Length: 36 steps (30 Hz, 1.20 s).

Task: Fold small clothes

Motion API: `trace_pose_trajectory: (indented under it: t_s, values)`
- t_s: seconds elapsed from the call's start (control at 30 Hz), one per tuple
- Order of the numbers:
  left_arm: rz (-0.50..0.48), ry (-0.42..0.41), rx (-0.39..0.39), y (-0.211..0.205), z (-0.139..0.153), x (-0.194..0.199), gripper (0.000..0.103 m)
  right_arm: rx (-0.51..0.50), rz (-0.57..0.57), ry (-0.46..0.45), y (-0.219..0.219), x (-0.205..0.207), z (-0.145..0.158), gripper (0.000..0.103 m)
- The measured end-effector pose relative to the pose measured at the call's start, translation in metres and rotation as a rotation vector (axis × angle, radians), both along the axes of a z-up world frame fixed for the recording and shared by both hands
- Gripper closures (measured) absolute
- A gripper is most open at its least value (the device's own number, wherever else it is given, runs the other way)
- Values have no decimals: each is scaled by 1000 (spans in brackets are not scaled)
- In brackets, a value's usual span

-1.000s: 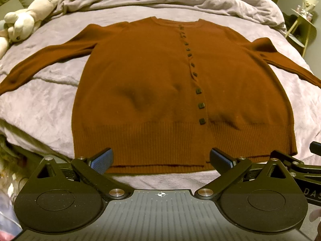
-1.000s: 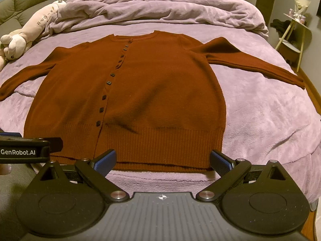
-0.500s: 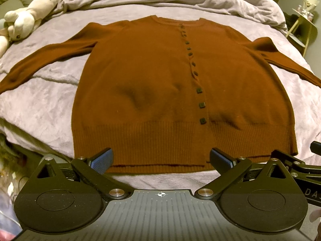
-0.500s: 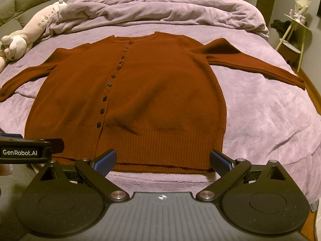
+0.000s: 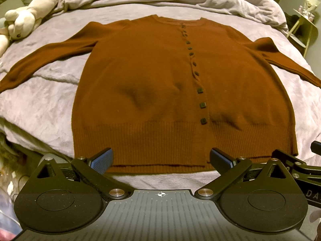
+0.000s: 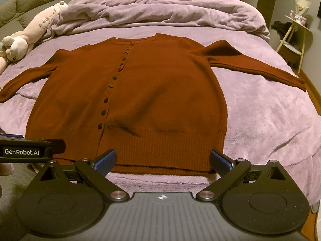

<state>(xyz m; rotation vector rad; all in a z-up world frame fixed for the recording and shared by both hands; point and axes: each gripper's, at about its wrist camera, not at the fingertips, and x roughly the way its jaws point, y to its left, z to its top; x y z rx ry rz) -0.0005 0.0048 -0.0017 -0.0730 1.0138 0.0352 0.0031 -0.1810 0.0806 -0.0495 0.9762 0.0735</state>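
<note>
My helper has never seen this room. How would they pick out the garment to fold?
Look at the bed with the lilac blanket. Spread flat on it, sleeves out, lies the brown cardigan, the only garment there, with dark buttons down its front.

Cardigan [image 5: 152, 92] lies flat on bed [image 5: 40, 108], duvet [image 6: 160, 12] behind.

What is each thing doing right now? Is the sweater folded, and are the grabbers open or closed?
Cardigan: spread flat on the bed, buttoned, not folded, both sleeves stretched out sideways.
Left gripper: open, holding nothing, near the hem.
Right gripper: open, holding nothing, near the hem.
Duvet: bunched up at the far end of the bed.
Plush toy: lying on its side beside the duvet.
Blanket: lying under the cardigan, slightly wrinkled.
</note>
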Motion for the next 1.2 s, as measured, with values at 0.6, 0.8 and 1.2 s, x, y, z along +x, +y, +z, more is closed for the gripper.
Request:
trace_pose_trajectory:
  t_s: [0.6,0.8,1.2]
  values:
    - [4,10,2,0,-1,3,0,12,4,-6,1,0,-1,4]
    - [4,17,4,0,-3,5,0,20,4,-4,0,0,-2,4]
    - [6,29,6,-1,-6,7,0,26,18,-26,-1,-3,-2,4]
